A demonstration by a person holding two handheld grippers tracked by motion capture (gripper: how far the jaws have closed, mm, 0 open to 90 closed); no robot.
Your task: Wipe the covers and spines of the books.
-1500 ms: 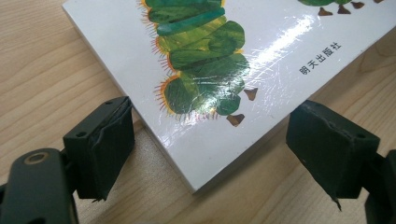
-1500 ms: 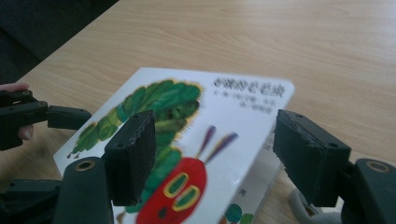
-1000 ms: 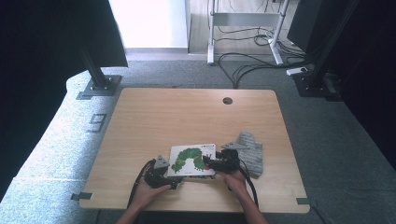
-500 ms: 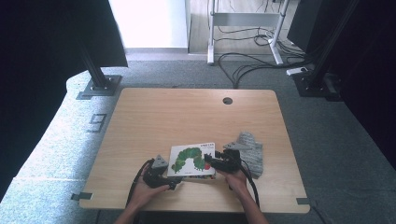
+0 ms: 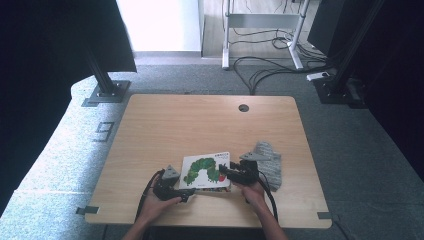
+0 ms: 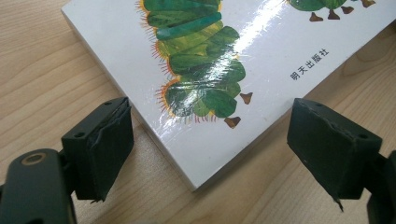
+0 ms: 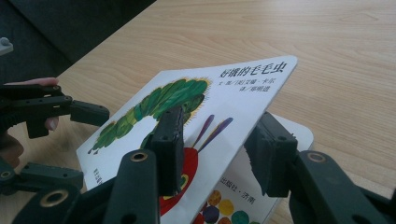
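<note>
The caterpillar picture book (image 5: 206,171) lies near the front edge of the wooden table (image 5: 200,125), its cover lifted at the right edge. The right gripper (image 7: 217,154) has its jaws around that raised cover. The left gripper (image 6: 208,140) holds wide-open jaws at the book's near corner. A grey cloth (image 5: 267,162) lies just right of the book

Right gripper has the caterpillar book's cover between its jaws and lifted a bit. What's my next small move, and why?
Probably swing the right gripper up and toward the left gripper, turning the lifted cover further open. The white picture book with the green caterpillar has its cover raised off the colourful page beneath, one jaw on each side. The left gripper's jaws stand open around the near corner, not clamping; closing them first might steady it.
</note>
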